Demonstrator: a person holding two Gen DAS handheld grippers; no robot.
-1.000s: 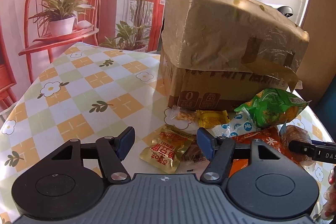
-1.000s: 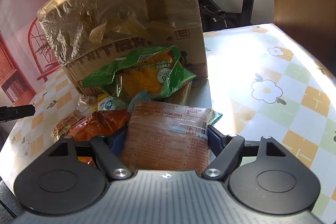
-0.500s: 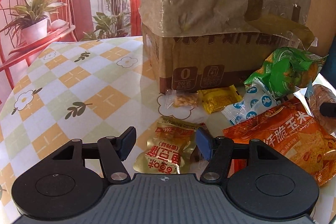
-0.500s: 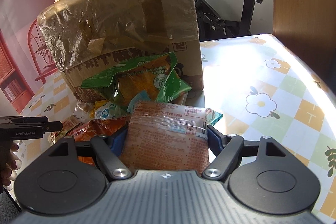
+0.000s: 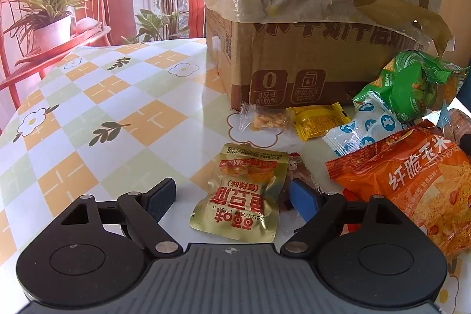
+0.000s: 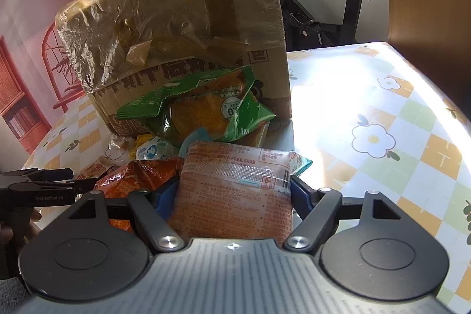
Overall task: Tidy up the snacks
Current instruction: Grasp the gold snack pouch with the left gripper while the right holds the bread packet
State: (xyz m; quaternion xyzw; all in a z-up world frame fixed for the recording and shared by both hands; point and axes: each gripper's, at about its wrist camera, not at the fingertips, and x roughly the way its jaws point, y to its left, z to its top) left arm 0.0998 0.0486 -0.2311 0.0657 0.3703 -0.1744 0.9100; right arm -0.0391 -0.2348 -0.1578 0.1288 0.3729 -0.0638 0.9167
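The left tool (image 5: 232, 197) is now brought lower and nearer to the gold pouch (image 5: 241, 193), which a second ago lay ahead of the fingertips and is now framed between the spread fingers. The orange chip bag (image 5: 412, 181), then seen only at the edge, is now seen large beside the right finger, and the cardboard box (image 5: 309, 49) is seen closer. In the right wrist view, the left tool (image 6: 38, 187) is now extended further in from the left edge, toward the orange chip bag (image 6: 138, 175).
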